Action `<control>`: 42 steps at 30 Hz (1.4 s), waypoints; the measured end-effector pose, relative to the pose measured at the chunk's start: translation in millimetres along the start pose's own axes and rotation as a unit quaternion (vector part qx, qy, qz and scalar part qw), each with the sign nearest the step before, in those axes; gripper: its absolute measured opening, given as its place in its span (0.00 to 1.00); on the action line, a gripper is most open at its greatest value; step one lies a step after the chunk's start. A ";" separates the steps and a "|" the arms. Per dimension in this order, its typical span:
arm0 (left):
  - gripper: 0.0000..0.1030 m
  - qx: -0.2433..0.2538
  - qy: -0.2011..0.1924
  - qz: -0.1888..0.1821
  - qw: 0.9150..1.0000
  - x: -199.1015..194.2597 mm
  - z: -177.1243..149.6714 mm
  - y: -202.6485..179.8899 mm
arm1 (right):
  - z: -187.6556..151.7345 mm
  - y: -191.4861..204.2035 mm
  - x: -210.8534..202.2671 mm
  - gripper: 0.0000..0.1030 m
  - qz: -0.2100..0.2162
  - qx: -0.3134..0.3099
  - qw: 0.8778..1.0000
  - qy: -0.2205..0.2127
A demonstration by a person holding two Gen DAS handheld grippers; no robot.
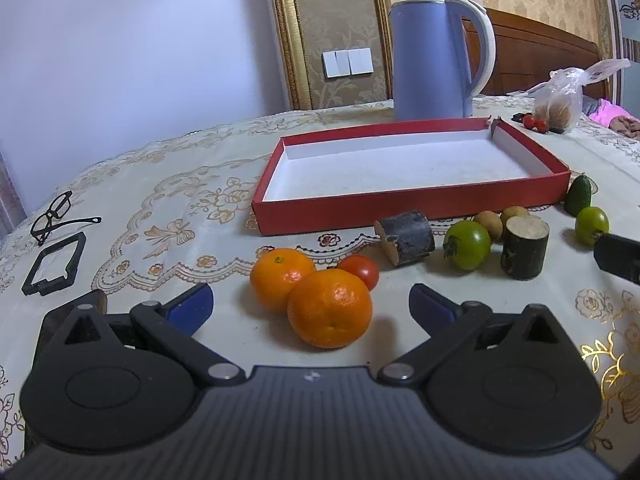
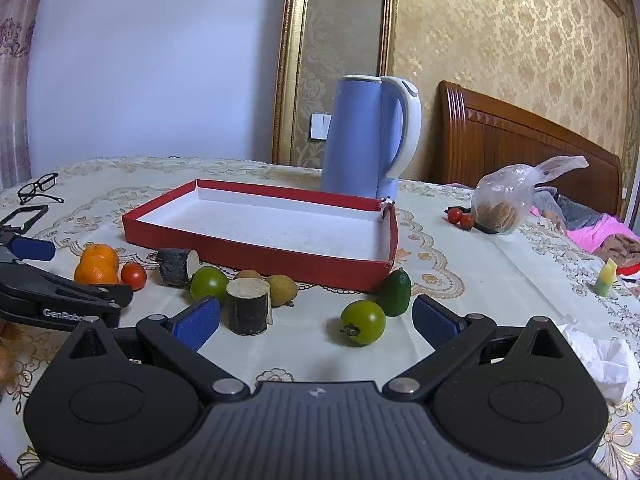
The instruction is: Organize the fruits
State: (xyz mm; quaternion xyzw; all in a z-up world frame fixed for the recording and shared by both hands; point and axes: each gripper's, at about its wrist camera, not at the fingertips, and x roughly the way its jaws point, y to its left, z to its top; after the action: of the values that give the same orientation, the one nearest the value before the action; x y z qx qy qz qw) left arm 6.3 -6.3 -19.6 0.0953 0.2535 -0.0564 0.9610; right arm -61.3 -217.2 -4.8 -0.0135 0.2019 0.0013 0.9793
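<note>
On the table, L view: left gripper [image 1: 310,306] wide open, empty, tilted down w/ oranges [image 1: 329,308] just ahead; red box [image 1: 412,200] beyond holds no fruit yet.
R view: right gripper [image 2: 316,322] also wide open, empty, angled down twd green tomato [image 2: 363,322]; likely staged for pickup.

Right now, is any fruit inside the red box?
No, the red box shows only its bare white floor; the oranges sit on the tablecloth outside it.
</note>
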 end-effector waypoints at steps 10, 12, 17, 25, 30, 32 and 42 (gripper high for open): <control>1.00 -0.013 0.006 -0.004 1.000 2.1 -1.1 0.1 | -1.6 3.8 0.1 1.00 -0.001 -0.004 1.000 0.002; 1.00 -0.015 0.007 -0.004 1.000 2.2 -1.2 -0.1 | -1.5 4.6 0.2 1.00 -0.001 -0.005 1.000 0.002; 1.00 -0.014 0.008 0.000 1.000 2.6 -0.6 -0.9 | -2.2 5.0 0.5 1.00 0.000 -0.006 1.000 0.003; 1.00 -0.014 0.012 0.001 1.000 3.9 -0.1 -1.9 | -3.3 4.7 1.3 1.00 0.000 -0.005 1.000 0.005; 1.00 -0.016 0.012 0.001 1.000 4.2 -0.1 -2.0 | -4.4 6.2 2.0 1.00 0.003 -0.008 1.000 0.008; 1.00 -0.017 0.012 0.002 1.000 4.1 -0.2 -1.9 | -4.3 7.1 1.8 1.00 0.003 -0.011 1.000 0.008; 1.00 -0.013 0.011 0.005 1.000 2.9 -0.2 -2.9 | -3.9 9.9 1.6 1.00 -0.001 -0.019 1.000 0.007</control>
State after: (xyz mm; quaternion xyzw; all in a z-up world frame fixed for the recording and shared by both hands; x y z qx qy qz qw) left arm 8.2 -9.2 -21.7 0.0849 0.2645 -0.0471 0.9595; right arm -61.5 -207.4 -9.3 -0.0327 0.2090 0.0039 0.9774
